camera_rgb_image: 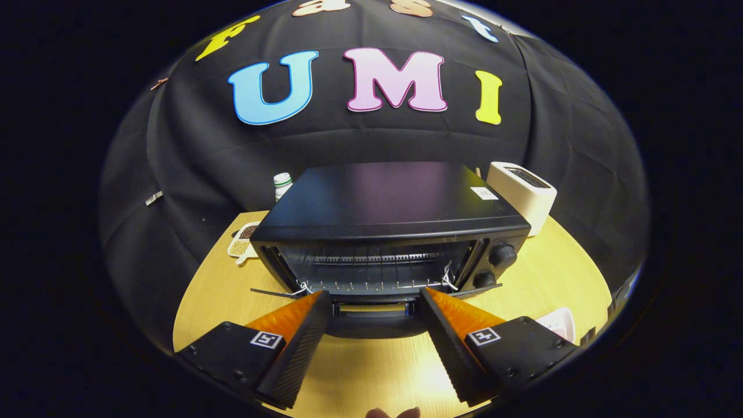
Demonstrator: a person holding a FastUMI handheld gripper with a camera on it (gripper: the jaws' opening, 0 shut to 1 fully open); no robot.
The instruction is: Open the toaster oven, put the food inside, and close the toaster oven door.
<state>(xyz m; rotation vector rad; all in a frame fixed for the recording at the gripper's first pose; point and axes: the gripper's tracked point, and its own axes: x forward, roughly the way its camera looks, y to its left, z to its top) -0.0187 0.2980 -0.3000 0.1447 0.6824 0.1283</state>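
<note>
Nearest to us, our gripper [374, 302] has its two fingers spread wide with nothing held between them, the tips reaching to the front of the toaster oven [389, 232]. A bit of a person's hand [393, 413] peeks in just behind and below the fingers, over the near edge of the wooden table [371, 371].

Working from the left, we see a small flat tray [242, 241] with brownish contents lying near the table's back left corner, touching or just beside the oven's left side; what it holds we cannot make out. Behind it, a white bottle with a green band [282, 184] stands upright against the black cloth wall.

At the middle of the table sits the black toaster oven, facing us. Its door [371, 313] is swung down and open, lying flat between our fingertips, and the wire rack [377, 259] inside is exposed; we see no food on it. Two knobs [502, 255] sit one above the other on its right front panel.

Further right, a white toaster [522, 191] stands at the back right edge, just behind the oven's right rear corner. Near the front right edge, beyond the right finger, lies a white object [558, 320] we cannot identify.
</note>
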